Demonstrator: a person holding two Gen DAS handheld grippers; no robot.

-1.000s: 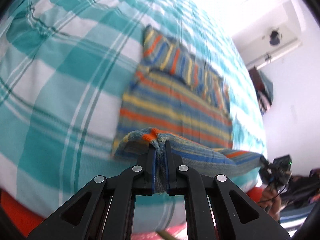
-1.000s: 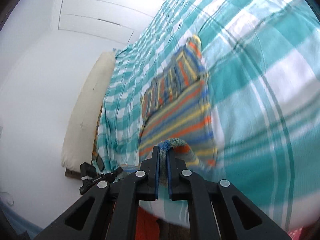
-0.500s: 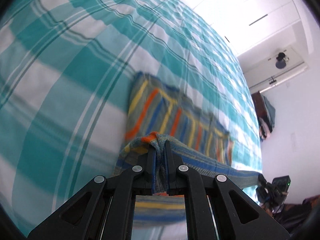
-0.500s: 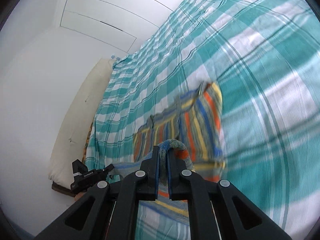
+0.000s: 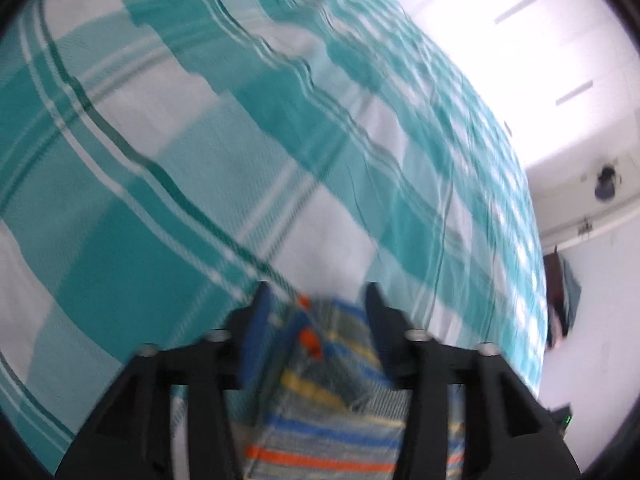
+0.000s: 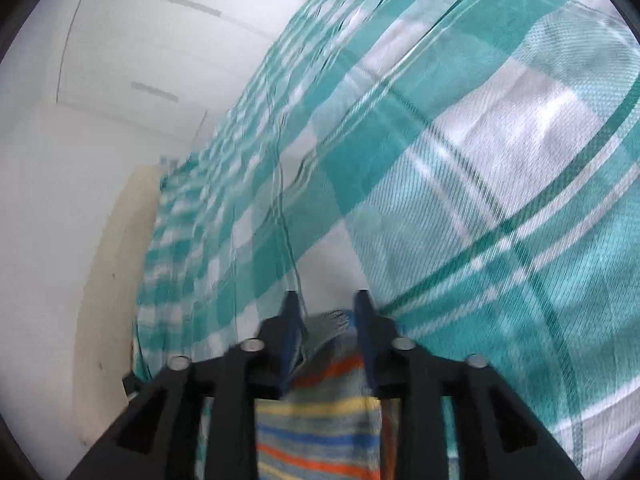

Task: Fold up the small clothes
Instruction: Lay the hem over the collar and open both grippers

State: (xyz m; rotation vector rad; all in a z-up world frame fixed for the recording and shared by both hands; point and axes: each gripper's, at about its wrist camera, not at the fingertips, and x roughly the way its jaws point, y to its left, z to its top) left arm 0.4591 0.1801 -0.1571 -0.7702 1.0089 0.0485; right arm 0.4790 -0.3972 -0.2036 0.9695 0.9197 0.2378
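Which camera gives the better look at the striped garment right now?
The left wrist view: the striped garment fills more of the frame between the open left gripper, stripes readable. The right wrist view shows a narrower strip behind the open right gripper.

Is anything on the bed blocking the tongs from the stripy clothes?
No, nothing visible does. The striped garment lies right between both tongs, left and right, whose jaws have just been opening off it. Only bare checked bedsheet lies around.
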